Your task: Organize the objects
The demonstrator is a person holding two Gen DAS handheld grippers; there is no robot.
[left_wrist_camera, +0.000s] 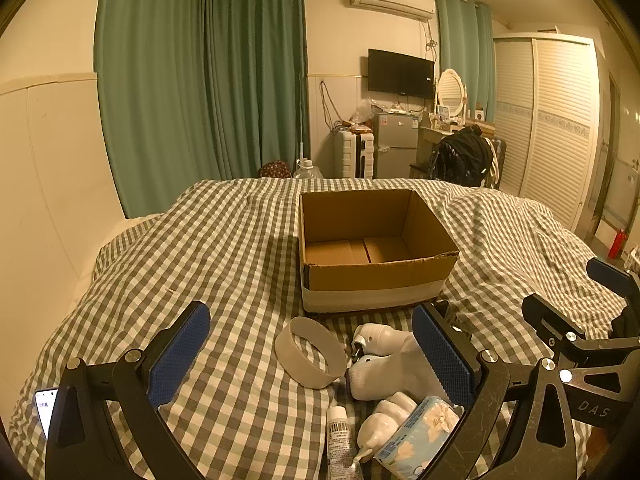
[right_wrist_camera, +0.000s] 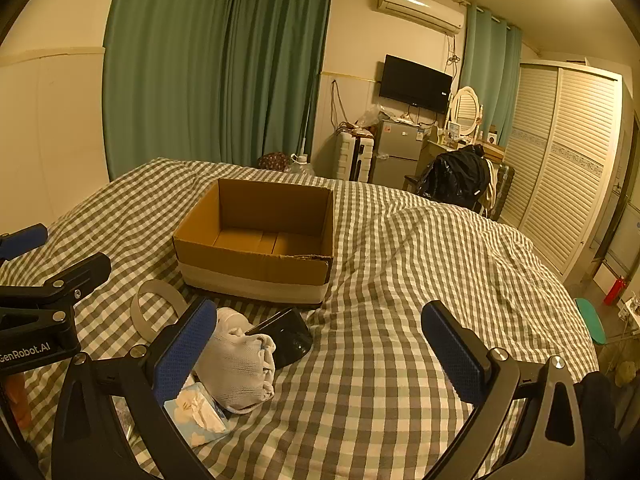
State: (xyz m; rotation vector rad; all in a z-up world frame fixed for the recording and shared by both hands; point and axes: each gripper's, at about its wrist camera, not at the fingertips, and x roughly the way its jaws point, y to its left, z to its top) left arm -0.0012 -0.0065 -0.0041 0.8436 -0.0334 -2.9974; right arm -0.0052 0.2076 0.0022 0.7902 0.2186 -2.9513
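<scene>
An empty open cardboard box (left_wrist_camera: 372, 276) stands on the checked bedspread; it also shows in the right wrist view (right_wrist_camera: 256, 264). In front of it lie a tape roll (left_wrist_camera: 310, 352), a white mesh sock bundle (left_wrist_camera: 388, 368), a white bottle (left_wrist_camera: 376, 334), a tube (left_wrist_camera: 340, 440), a white figurine (left_wrist_camera: 384, 420) and a tissue pack (left_wrist_camera: 420, 432). My left gripper (left_wrist_camera: 316, 356) is open above the tape roll, holding nothing. My right gripper (right_wrist_camera: 320, 348) is open and empty, its left finger over the sock bundle (right_wrist_camera: 236, 368), tissue pack (right_wrist_camera: 196, 408) and a black object (right_wrist_camera: 288, 336).
A phone (left_wrist_camera: 45, 408) lies at the bed's near left. The bedspread (right_wrist_camera: 400, 280) is rumpled into folds on the right. Beyond the bed stand a fridge (left_wrist_camera: 394, 144), a suitcase, a chair with a black bag (left_wrist_camera: 464, 156) and a wardrobe.
</scene>
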